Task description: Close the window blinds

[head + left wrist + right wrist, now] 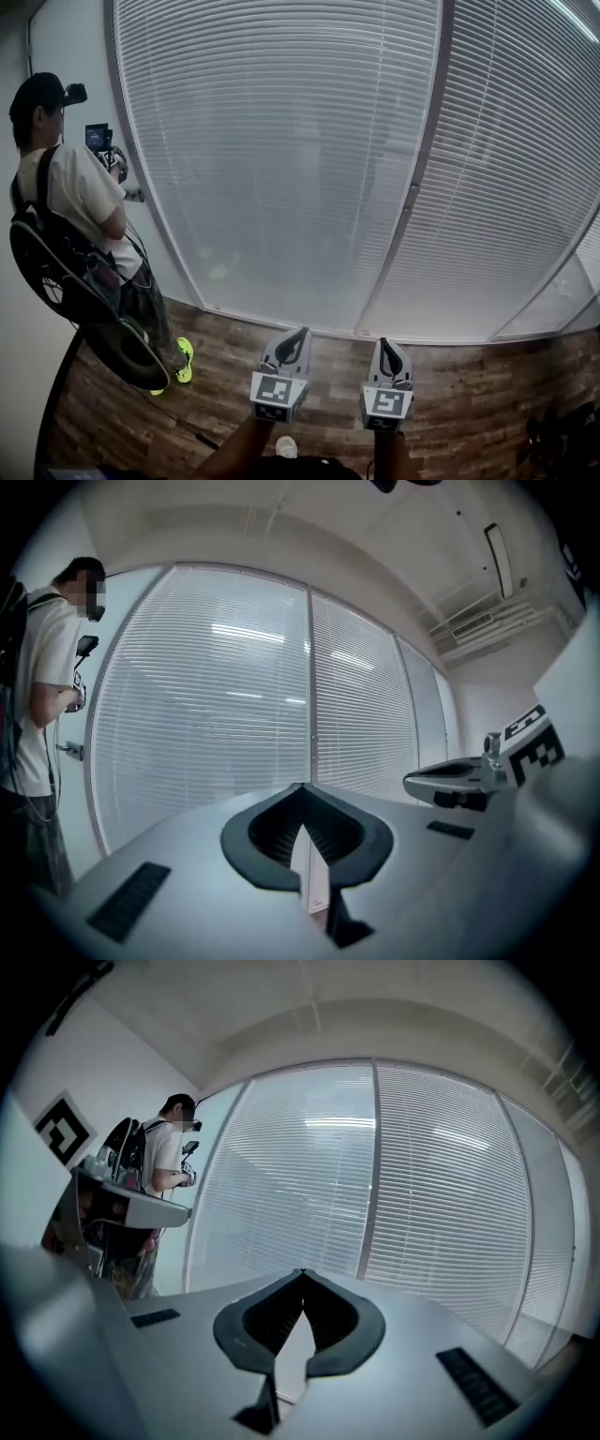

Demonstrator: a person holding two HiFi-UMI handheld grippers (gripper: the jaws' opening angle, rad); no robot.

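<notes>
- Two grippers, both mine, point level at the window, side by side above a wood-plank floor (216,380); my forearms show under them at the bottom edge of the head view.
- My left gripper (302,333) is closed; its own view shows the dark jaws meeting tip to tip with nothing between them.
- My right gripper (383,343) is closed and empty too, its jaws pressed together the same way; each gripper shows at the edge of the other's view.
- One person (80,202) stands off to my left beside the wall, facing the glass; a dark backpack (47,253) hangs behind, a small device is held up at chest height, and the shoes (183,361) are bright yellow-green.
- Ahead, well apart from both grippers, the blinds (281,141) hang lowered over the whole height of the glass, down to the sill; a grey window post (422,178) splits them into a left panel and a right one.
- Hazy shapes show through the left panel's slats; I cannot tell how far the slats are tilted.
- High overhead, a long ceiling light (497,560) is seen from the left gripper view.
</notes>
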